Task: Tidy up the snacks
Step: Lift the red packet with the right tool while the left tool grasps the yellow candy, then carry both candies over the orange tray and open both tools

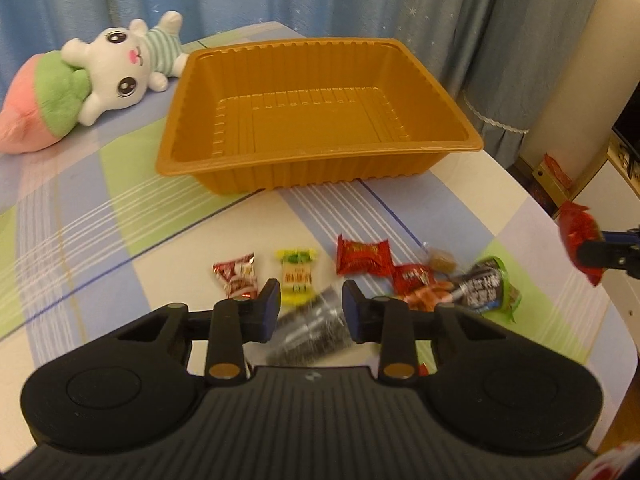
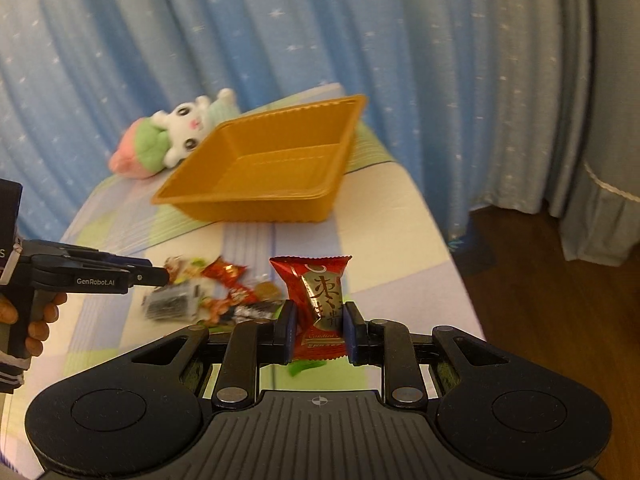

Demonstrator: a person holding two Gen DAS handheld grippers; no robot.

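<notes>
My left gripper point(image 1: 311, 292) is shut on a blurred black and silver snack packet point(image 1: 308, 332) just above the table. Beyond its fingers lie several loose snacks: a red-white packet point(image 1: 236, 280), a yellow one point(image 1: 296, 280), a red one point(image 1: 362, 258) and a black-green one point(image 1: 486, 290). An empty orange tray point(image 1: 320, 148) stands farther back. My right gripper point(image 2: 320, 308) is shut on a red candy packet point(image 2: 316, 280), held upright above the table's near right side. The right wrist view shows the left gripper point(image 2: 160, 276) from the side with the black packet point(image 2: 172, 302) at its tip.
A plush rabbit point(image 1: 124, 68) lies left of the tray on the checked tablecloth point(image 1: 100, 220). Blue curtains point(image 2: 320, 40) hang behind. The table's rounded edge drops to a wooden floor point(image 2: 560, 300) on the right. A person's hand point(image 2: 40, 316) grips the left handle.
</notes>
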